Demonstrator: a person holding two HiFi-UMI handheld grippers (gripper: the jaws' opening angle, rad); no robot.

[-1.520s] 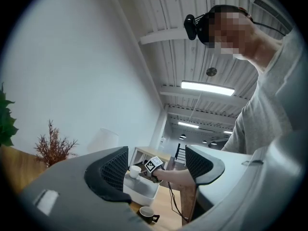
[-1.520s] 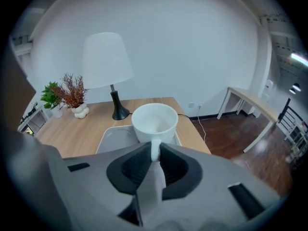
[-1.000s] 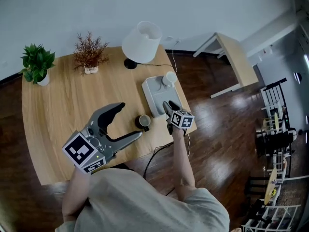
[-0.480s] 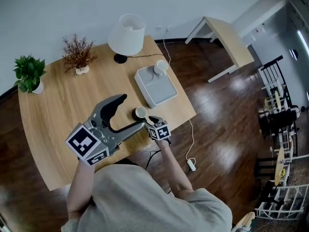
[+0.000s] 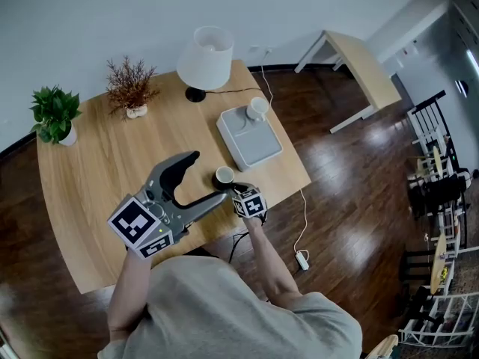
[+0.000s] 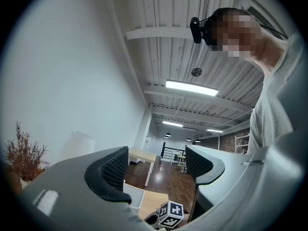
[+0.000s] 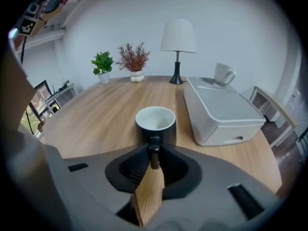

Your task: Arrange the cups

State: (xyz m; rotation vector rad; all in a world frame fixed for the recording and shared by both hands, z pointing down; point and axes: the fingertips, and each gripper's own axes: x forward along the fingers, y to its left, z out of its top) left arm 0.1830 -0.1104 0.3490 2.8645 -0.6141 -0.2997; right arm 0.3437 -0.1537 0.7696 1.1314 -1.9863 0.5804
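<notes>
**Cup arrangement: one cup placed, second now being gripped**

The wooden table [image 5: 90, 163] is being used as the work surface. A grey tray [image 5: 253, 142] is being kept near its far right edge, beside a lamp.

The left gripper [image 5: 209, 176] is being held raised above the table. Its jaws are being kept wide apart, and nothing is being carried between them.

The right gripper [image 5: 232, 188] is being pointed down at the near table edge. Its jaws are being closed and are nearly together. The handle [image 7: 153, 148] of the dark cup [image 7: 155, 121] is being pinched between them.

The white cup [image 5: 257, 108] is being left upright on the tray's far corner; that part is being judged complete. The dark cup is standing on the bare table, near the tray but apart from it. Its lift and placement are being judged outstanding.
</notes>
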